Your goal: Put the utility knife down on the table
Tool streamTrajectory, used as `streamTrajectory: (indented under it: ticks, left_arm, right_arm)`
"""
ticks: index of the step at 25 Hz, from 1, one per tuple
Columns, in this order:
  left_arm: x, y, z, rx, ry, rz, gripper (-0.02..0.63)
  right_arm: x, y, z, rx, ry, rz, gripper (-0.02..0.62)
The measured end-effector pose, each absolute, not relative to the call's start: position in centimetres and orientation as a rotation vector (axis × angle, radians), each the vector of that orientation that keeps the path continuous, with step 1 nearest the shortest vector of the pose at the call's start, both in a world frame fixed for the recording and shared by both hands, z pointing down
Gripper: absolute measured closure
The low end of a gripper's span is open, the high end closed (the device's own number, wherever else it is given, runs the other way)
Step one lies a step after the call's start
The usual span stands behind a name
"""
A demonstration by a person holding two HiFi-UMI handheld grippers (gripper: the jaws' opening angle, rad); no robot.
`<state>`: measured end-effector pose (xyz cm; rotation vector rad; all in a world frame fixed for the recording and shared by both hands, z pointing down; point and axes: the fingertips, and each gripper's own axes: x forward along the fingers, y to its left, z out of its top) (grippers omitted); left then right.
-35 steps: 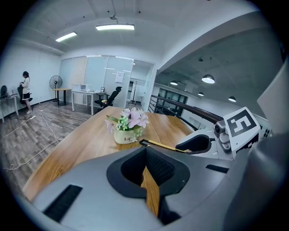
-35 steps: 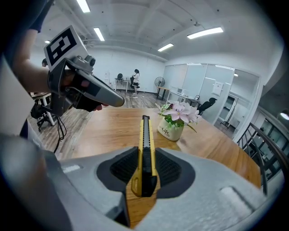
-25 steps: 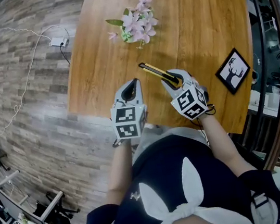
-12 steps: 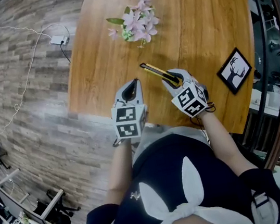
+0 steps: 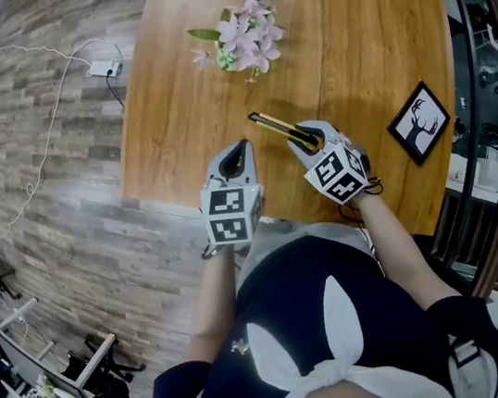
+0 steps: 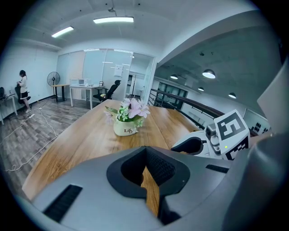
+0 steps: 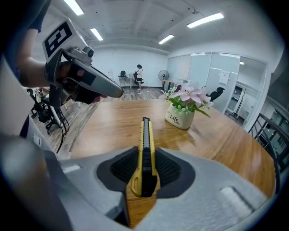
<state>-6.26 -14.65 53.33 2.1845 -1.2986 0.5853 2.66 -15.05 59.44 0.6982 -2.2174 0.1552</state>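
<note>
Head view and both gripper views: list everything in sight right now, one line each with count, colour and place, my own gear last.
utility knife: one, yellow and black, clamped between the right gripper's jaws, tip pointing out over the table
table: one, brown wood, in front of the person
flower pot: one, white with pink flowers, far part of the table
picture frame: one, black with a deer's head, table's right edge
power strip: one, white with a white cable, on the floor left of the table
left gripper: one, grey, jaws together, empty, over the table's near edge
right gripper: one, grey, closed on the knife
</note>
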Motion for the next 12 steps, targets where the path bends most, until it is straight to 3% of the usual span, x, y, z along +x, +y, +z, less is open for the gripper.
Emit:
streamTrajectory:
  ticks: [12]
  left_arm:
    - [-6.7, -14.6, 53.9, 2.171, -1.292, 0.600, 0.595]
  right_arm:
    - [2.3, -15.1, 61.2, 0.660, -2.202, 0.173, 0.477]
